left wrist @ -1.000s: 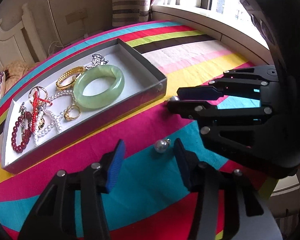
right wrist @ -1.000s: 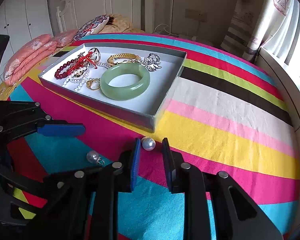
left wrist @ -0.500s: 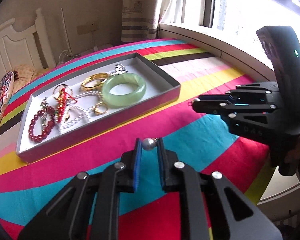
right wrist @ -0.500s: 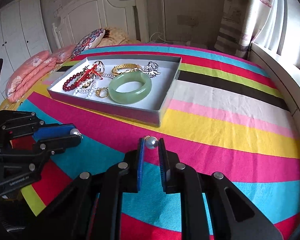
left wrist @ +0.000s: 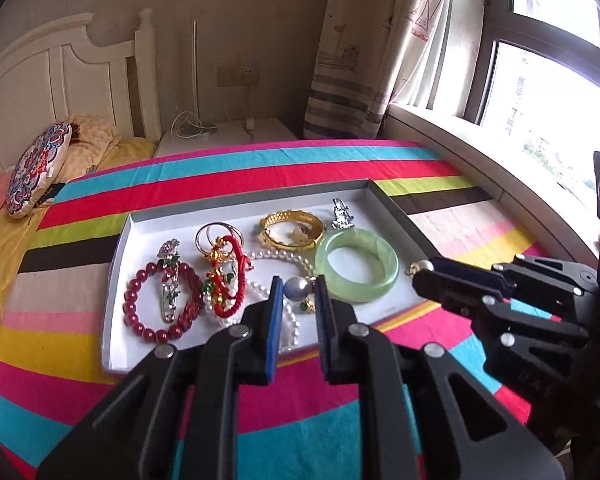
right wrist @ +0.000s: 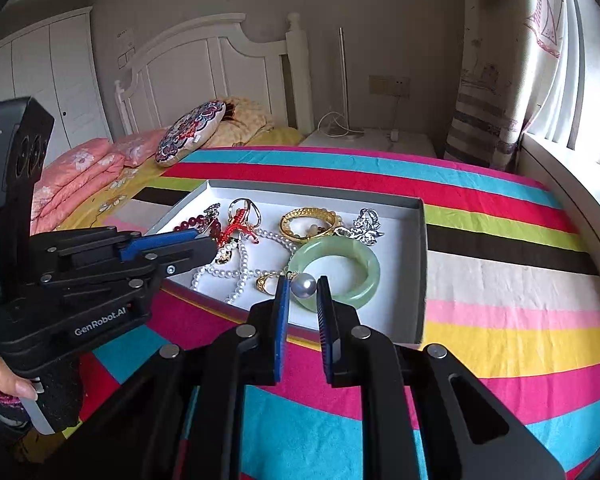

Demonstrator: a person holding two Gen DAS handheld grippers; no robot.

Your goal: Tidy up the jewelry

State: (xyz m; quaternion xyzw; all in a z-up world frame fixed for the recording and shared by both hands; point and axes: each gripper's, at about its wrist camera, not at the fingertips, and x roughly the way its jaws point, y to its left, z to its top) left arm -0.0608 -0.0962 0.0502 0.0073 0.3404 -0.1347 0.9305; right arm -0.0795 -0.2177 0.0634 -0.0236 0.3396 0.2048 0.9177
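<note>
Grey pearl earrings (left wrist: 298,289) (right wrist: 305,285), lifted from the striped worktop (left wrist: 300,392) a second ago, are being held clamped in left claw (left wrist: 297,292) and right claw (right wrist: 303,286) above the white jewelry tray (left wrist: 116,264), ready for release.

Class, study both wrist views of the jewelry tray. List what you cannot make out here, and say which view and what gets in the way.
- Left wrist view: the left gripper hides part of the pearl necklace and most of a small gold ring.
- Left wrist view: the right gripper's pearl earring is hidden by its fingers; only a gold bit shows.
- Right wrist view: the left gripper covers most of the red bead bracelet.
</note>
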